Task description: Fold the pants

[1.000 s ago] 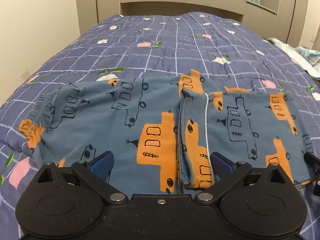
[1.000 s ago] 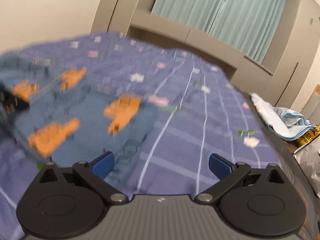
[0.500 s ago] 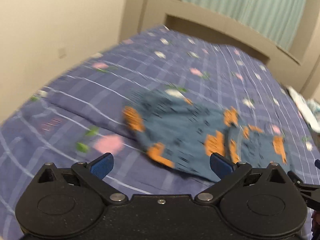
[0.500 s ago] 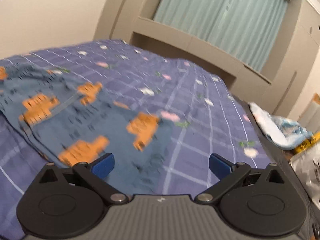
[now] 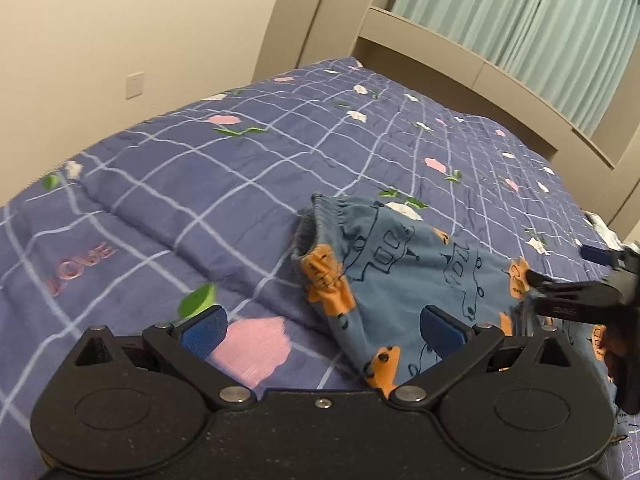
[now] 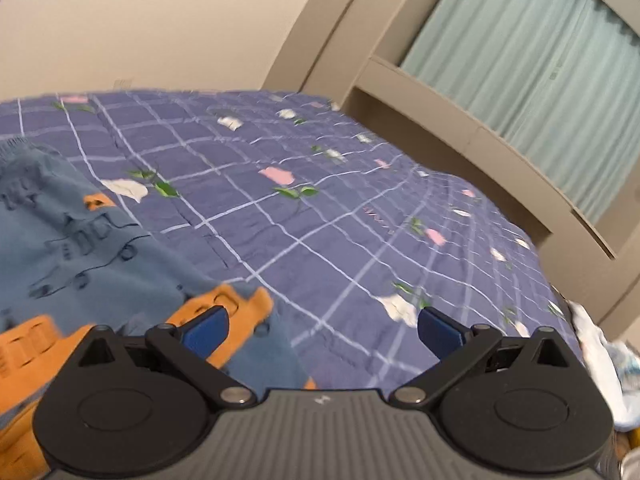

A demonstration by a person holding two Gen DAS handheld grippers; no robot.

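Blue cotton pants with orange trucks sit lower right in the left view, waistband upper left; both grippers' jaws wide open, empty, right gripper nearer.

Blue pants printed with orange trucks lie on a purple, white-checked, flowered quilt.

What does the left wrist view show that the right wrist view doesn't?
Only the left wrist view shows the right tongs from outside, reaching over the pants, plus the pink LOVE lettering on the bedspread and the pants' waistband opening. Only the right wrist view shows the crumpled light cloth at the bed's right edge clearly. Both show open tongs (left tongs), the truck-print pants, the checked bedspread and green curtains.
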